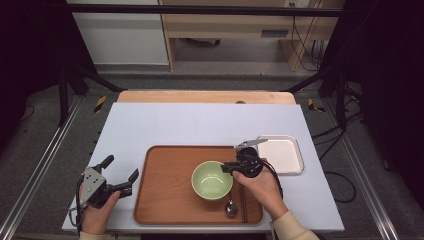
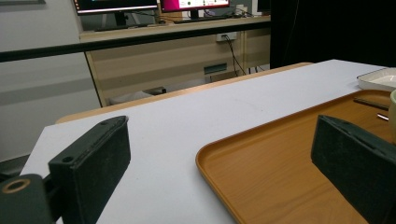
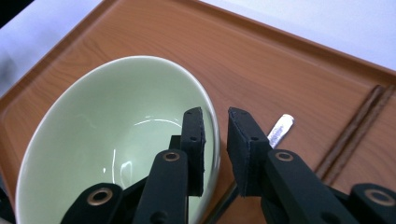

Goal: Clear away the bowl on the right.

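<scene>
The green bowl (image 1: pixel 212 180) sits upright on the wooden tray (image 1: pixel 165 200), right of the tray's middle, and the right gripper (image 3: pixel 215 140) straddles its near-right rim, one jaw inside and one outside, the pads standing a little off the wall so the bowl is released. A spoon (image 1: pixel 231 208) and dark chopsticks (image 1: pixel 243 202) lie on the tray just beside the bowl, with a white square dish (image 1: pixel 280 154) on the table beyond the tray's right edge. The left gripper (image 1: pixel 121 176) rests spread wide and empty-jawed at the tray's left edge.
</scene>
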Action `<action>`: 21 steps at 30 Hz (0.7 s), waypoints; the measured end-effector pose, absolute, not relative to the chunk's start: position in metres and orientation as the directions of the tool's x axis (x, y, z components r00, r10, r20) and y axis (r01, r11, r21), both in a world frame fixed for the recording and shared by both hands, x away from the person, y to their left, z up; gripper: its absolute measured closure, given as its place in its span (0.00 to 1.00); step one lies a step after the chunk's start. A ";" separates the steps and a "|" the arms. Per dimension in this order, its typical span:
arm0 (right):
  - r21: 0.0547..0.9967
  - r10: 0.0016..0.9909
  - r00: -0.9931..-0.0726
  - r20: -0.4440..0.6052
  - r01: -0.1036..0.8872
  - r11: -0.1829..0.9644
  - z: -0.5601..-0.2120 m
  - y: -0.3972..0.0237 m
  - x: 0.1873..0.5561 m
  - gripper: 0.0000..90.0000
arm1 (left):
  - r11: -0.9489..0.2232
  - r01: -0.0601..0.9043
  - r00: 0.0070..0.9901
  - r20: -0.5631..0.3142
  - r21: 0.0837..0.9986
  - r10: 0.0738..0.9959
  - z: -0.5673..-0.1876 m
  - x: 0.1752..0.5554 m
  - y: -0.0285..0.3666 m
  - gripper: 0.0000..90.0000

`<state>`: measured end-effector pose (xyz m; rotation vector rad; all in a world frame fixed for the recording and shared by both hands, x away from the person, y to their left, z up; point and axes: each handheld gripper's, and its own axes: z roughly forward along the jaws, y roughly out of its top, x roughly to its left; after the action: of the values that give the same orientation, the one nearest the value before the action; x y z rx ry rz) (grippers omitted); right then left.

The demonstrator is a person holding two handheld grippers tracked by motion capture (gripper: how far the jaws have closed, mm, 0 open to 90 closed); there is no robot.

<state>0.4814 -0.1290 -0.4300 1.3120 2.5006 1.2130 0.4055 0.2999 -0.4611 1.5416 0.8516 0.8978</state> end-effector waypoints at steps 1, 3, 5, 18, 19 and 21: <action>0.678 0.721 -0.636 0.275 0.661 0.324 -0.429 -0.131 0.481 0.84 | -0.136 0.051 0.453 0.098 0.989 0.886 -0.461 0.406 0.300 0.05; 0.683 0.724 -0.634 0.273 0.658 0.318 -0.426 -0.136 0.479 0.83 | -0.137 0.051 0.453 0.099 0.989 0.886 -0.461 0.406 0.300 0.05; 0.689 0.728 -0.627 0.276 0.657 0.305 -0.423 -0.140 0.479 0.81 | -0.138 0.051 0.453 0.100 0.989 0.886 -0.461 0.406 0.300 0.05; 0.769 0.749 -0.621 0.229 0.588 0.252 -0.403 -0.165 0.479 0.62 | -0.136 0.050 0.453 0.099 0.989 0.886 -0.461 0.406 0.300 0.05; 0.775 0.754 -0.618 0.223 0.582 0.248 -0.402 -0.168 0.480 0.58 | -0.135 0.049 0.453 0.098 0.990 0.886 -0.461 0.406 0.300 0.05; 0.781 0.765 -0.605 0.219 0.579 0.233 -0.401 -0.171 0.480 0.53 | -0.136 0.050 0.453 0.099 0.989 0.886 -0.461 0.406 0.300 0.05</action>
<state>0.4800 -0.1713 -0.4009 1.2725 2.2937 1.3076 0.4056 0.3002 -0.4611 1.5404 0.8503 0.8990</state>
